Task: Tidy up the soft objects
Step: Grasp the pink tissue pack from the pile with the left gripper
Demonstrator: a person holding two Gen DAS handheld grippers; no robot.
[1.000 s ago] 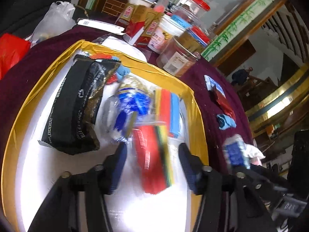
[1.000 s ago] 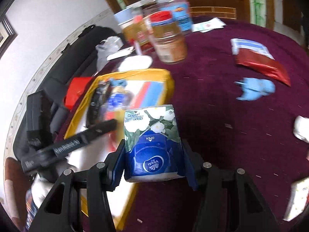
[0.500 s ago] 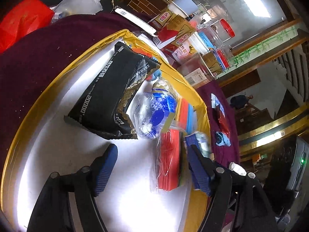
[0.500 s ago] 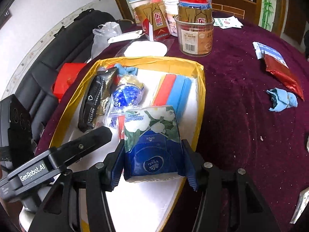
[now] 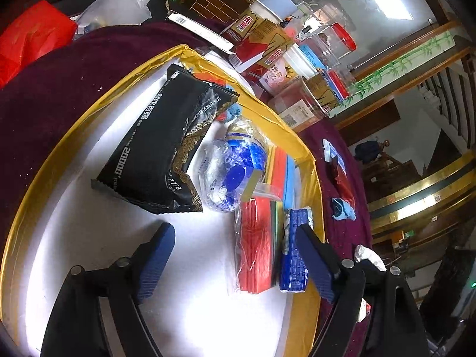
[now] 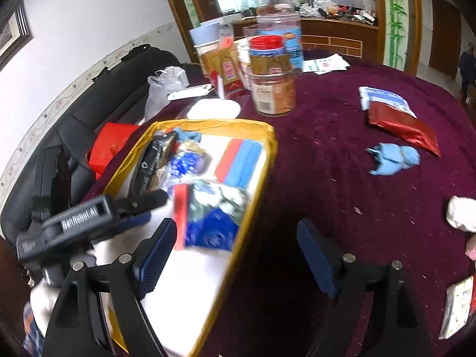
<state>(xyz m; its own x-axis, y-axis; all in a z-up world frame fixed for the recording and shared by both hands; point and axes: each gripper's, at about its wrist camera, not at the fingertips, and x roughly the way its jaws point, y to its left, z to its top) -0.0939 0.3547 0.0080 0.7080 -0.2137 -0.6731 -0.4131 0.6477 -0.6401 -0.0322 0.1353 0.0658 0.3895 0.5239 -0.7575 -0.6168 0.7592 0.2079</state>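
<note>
Inside the gold-rimmed tray [image 6: 269,160], the tissue pack [image 6: 214,217] lies released near the right edge. Right gripper [image 6: 235,253] and left gripper [image 5: 235,255] stand wide open, empty. Light, compressible; grasp across its narrow sides.

Gold-rimmed tray [image 5: 98,101], black packet [image 5: 166,145] inside at its far side, blue tissue pack [image 5: 293,255] by its right rim, left gripper [image 5: 235,255] spread wide above its white floor.

Right gripper [image 6: 235,255] has let go of the tissue pack [image 6: 214,217]: fingers now spread wide, pack lying inside the gold-rimmed tray [image 6: 261,178] beside the red bagged bundle [image 5: 257,244]. Right gripper pulled back off the tray edge.
</note>
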